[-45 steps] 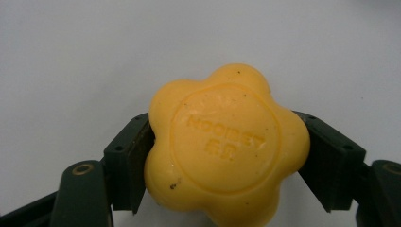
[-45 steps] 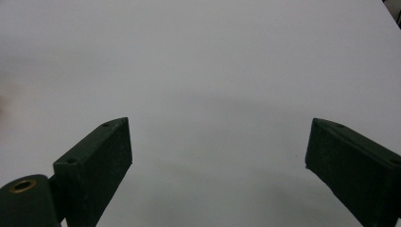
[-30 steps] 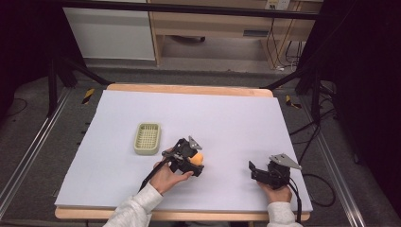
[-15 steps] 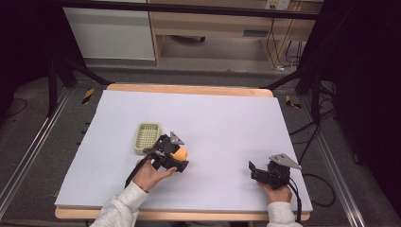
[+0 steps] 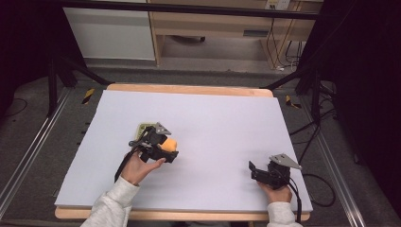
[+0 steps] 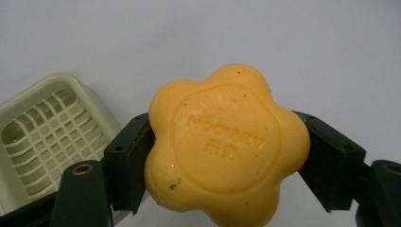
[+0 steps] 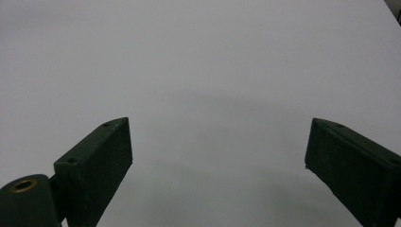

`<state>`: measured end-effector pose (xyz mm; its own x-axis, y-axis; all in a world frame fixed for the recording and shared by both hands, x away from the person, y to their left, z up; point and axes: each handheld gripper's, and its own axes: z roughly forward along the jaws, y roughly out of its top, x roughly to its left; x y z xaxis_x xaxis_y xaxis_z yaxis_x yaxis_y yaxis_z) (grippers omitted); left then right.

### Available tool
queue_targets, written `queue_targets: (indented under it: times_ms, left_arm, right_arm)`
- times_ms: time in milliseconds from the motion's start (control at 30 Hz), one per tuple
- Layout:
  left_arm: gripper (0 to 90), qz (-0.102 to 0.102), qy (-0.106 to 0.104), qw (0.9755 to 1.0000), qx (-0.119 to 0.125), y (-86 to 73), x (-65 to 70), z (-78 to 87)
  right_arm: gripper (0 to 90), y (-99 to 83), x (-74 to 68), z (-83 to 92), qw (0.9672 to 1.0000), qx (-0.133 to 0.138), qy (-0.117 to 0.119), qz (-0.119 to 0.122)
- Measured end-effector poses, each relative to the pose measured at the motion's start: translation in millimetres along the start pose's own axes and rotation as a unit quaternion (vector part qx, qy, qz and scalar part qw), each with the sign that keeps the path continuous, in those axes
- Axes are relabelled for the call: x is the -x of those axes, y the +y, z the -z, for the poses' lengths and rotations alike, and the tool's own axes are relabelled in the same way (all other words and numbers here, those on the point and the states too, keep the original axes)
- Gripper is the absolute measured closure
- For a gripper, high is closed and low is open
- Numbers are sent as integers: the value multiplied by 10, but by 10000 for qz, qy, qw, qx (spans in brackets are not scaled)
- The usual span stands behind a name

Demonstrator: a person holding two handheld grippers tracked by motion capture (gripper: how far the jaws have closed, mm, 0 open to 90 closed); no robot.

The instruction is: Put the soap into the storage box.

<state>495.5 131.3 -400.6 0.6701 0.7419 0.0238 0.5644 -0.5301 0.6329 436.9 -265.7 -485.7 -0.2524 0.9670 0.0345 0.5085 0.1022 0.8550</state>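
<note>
One second has carried the left gripper [image 5: 163,147] leftward in the high view, so it now hangs over the near edge of the tray [image 5: 143,128] with the soap [image 5: 169,143] pinched in it, while the right gripper [image 5: 265,173] has stayed put near the table's [image 5: 227,118] right corner. Its own view shows the jaws pressed on both sides of the flower-shaped soap, the slatted tray just beside and below, so a drop into it looks close. Across in the right gripper view, the jaws stand spread with nothing between them.
</note>
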Motion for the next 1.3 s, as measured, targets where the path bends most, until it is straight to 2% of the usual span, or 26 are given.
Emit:
queue_targets:
  times_ms: [100, 133, 367, 633, 967, 1300]
  left_arm:
    - [265, 45, 7, 10000, -16, 2, -52, 14]
    - [265, 120, 16, 9999, 26, 0, -69, 13]
    - [265, 204, 70, 9998, 27, 2, -176, 32]
    - [265, 462, 114, 9987, 169, 8, -344, 106]
    - [265, 621, 262, 9976, 180, 16, -518, 134]
    - [265, 768, 395, 9962, 118, -1, -642, 70]
  right_arm:
    - [86, 1, -4, 4, 10000, -7, 7, -13]
    - [87, 1, -6, 5, 10000, -8, 13, -18]
    - [87, 1, -6, 2, 10000, -15, 6, -6]
    - [87, 2, -8, 5, 10000, -7, 10, -6]
    - [89, 2, -5, -4, 10000, -24, -13, 39]
    - [89, 4, -7, -9, 10000, -67, -3, 31]
